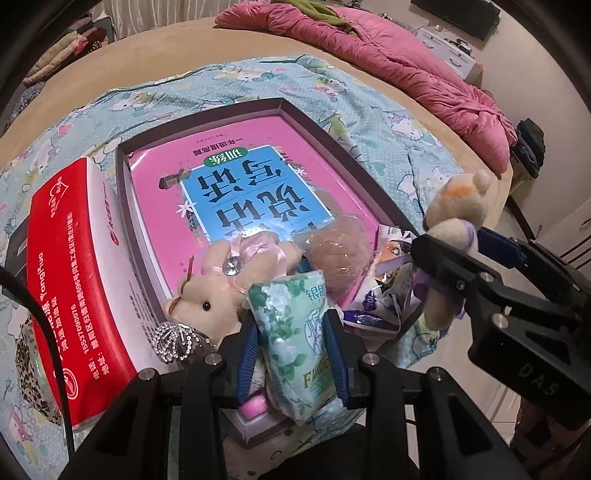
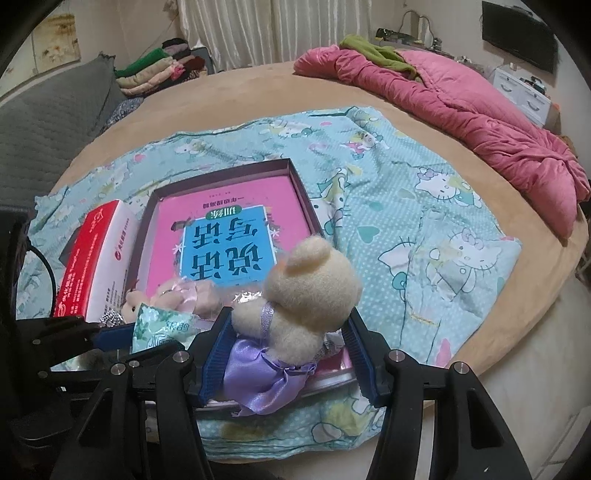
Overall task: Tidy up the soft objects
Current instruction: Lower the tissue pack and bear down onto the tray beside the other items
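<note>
Two toys gripped: tissue pack [image 1: 299, 339] upright, plush bear [image 2: 306, 295] head-up.

bed [image 2: 229, 96]: tan cover | quilt [image 2: 461, 99]: pink, rumpled, far right | curtain [image 2: 258, 29]: pale, pleated, behind | sofa [image 2: 48, 122]: grey, left | drawers [image 2: 524, 92]: white, right | screen [image 2: 521, 33]: dark, wall-mounted

Home bedroom, bed [image 2: 229, 110], pink quilt [image 2: 461, 99]
</note>
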`<state>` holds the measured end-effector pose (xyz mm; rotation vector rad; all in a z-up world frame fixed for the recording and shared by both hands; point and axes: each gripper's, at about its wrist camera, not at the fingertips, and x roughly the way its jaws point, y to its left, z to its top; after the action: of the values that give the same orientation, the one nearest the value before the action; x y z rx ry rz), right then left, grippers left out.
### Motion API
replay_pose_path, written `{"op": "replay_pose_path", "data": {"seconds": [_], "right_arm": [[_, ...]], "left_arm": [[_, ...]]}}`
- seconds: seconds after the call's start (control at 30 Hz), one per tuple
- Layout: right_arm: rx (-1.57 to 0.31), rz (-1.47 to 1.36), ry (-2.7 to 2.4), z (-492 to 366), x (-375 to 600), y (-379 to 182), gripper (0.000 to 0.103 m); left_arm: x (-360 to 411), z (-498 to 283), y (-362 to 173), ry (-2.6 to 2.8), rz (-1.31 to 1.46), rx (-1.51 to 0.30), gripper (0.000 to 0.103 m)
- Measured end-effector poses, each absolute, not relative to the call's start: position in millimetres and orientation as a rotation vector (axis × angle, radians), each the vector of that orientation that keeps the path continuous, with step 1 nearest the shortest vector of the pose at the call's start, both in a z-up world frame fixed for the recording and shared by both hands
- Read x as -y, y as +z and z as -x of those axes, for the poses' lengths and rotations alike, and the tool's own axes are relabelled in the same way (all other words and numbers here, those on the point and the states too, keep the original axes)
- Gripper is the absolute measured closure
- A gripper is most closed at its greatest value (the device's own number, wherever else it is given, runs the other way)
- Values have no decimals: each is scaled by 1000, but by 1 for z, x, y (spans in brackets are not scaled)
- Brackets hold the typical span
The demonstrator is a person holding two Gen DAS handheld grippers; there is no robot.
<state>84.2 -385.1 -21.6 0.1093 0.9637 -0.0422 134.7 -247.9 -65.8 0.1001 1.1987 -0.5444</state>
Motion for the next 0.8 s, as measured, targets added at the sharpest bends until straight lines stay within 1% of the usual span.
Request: {"op": "replay_pose_path", "data": {"seconds": [0.53,0.8], "right_arm": [[-1014,-157,-29,-110,379,-48,42],[-1012,-205,-28,-118,382,-55,40]], "left_arm": [[245,-138,-69,-551,-96,-1193,68],[244,-142,-68,-547,-85,-1190,68]]}}
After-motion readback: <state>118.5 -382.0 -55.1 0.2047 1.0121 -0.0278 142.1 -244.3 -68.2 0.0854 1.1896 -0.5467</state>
